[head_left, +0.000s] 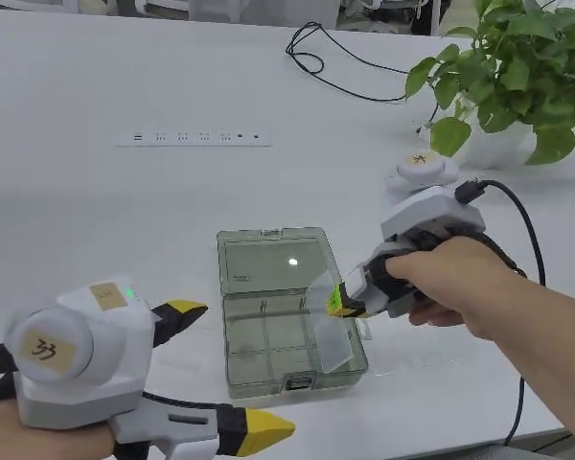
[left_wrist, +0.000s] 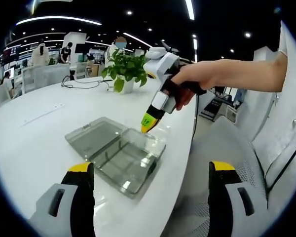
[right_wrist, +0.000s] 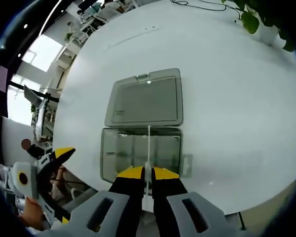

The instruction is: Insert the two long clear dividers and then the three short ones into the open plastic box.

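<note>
Over open box (head_left: pixel 268 270), right gripper (head_left: pixel 337 307) pinches divider (head_left: pixel 328 333), edge-on in own view; left gripper (head_left: pixel 227 369) gapes, empty.

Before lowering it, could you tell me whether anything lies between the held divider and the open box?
Nothing visible does: the right gripper holds the clear divider over the open tray of the box, whose lid lies folded back.
</note>
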Available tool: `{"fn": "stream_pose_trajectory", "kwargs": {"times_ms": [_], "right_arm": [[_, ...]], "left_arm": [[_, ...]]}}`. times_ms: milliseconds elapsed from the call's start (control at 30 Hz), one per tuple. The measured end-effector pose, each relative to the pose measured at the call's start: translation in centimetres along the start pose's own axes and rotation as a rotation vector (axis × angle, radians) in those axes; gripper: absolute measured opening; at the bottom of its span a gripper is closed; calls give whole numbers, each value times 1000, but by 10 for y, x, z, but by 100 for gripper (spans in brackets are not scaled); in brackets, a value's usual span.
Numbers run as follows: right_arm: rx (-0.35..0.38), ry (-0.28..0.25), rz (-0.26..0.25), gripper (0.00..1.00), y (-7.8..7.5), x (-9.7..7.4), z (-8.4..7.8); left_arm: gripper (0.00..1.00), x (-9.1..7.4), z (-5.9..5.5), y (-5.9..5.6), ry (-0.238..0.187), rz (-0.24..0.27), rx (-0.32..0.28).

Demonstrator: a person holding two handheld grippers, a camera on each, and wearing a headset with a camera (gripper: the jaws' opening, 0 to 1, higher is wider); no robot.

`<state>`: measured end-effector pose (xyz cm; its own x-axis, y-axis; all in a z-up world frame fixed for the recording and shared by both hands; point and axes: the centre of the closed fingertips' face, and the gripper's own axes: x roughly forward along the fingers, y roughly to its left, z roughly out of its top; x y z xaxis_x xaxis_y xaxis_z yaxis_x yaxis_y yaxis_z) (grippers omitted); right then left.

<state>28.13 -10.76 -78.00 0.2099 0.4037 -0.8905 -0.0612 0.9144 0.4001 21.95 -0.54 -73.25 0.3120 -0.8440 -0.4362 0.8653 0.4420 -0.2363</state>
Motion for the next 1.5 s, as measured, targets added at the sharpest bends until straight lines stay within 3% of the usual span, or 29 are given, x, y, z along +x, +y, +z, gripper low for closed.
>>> {"fn": "stream_pose_trajectory", "kwargs": {"times_ms": [800, 1500], "right_arm": [[14, 3, -7, 7, -2, 12, -5], [-24, 5, -20, 7, 2, 15, -4]], "left_arm": [[98, 1, 0, 1, -12, -4, -23], [98, 3, -1, 1, -11, -7, -33]]}}
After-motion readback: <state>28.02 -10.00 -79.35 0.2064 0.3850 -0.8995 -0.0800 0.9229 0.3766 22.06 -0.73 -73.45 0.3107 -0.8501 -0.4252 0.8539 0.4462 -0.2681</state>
